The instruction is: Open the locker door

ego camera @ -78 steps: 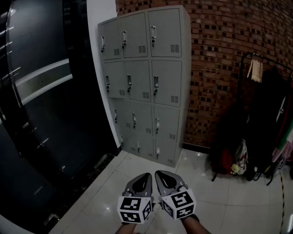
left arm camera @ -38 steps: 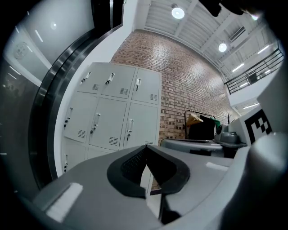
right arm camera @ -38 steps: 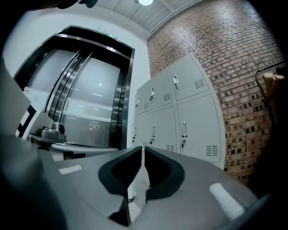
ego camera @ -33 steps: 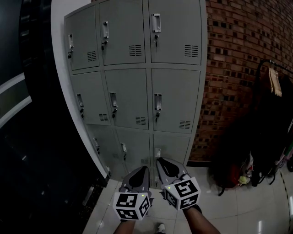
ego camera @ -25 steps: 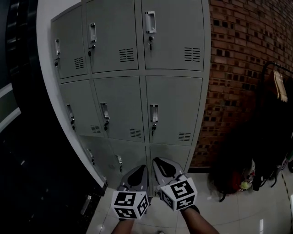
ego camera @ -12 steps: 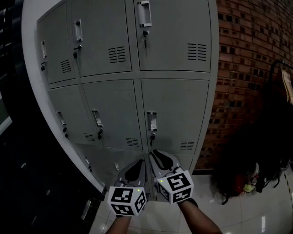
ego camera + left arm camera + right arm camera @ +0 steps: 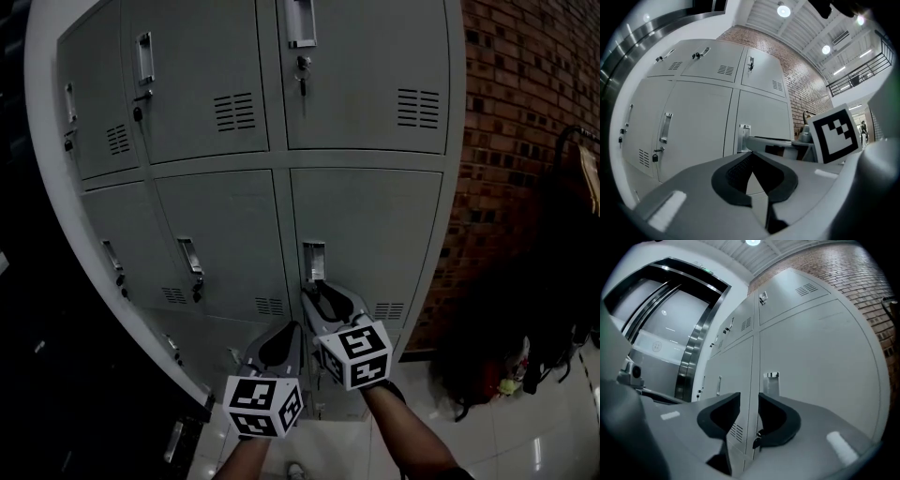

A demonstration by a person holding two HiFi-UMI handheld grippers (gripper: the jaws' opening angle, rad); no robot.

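Note:
A grey metal locker bank [image 7: 234, 216] fills the head view. The middle-row right door [image 7: 375, 234] is closed, with a small recessed handle [image 7: 314, 261] and a key lock below it. My right gripper [image 7: 312, 292] is raised just under that handle, close to the door. Its jaws are opening, and only the door seam shows through the gap. In the right gripper view the handle [image 7: 771, 382] stands just above the gripper [image 7: 749, 411]. My left gripper [image 7: 284, 339] hangs lower and to the left, shut and empty [image 7: 751, 164].
A brick wall [image 7: 525, 112] runs to the right of the lockers. Dark bags and hanging clothes [image 7: 553, 309] stand at the far right on the tiled floor [image 7: 506, 441]. A dark glossy wall [image 7: 28, 328] lies to the left.
The view has closed in on the lockers. My right gripper has risen to just below the middle door's handle and its jaws have parted. The left gripper stays low and shut.

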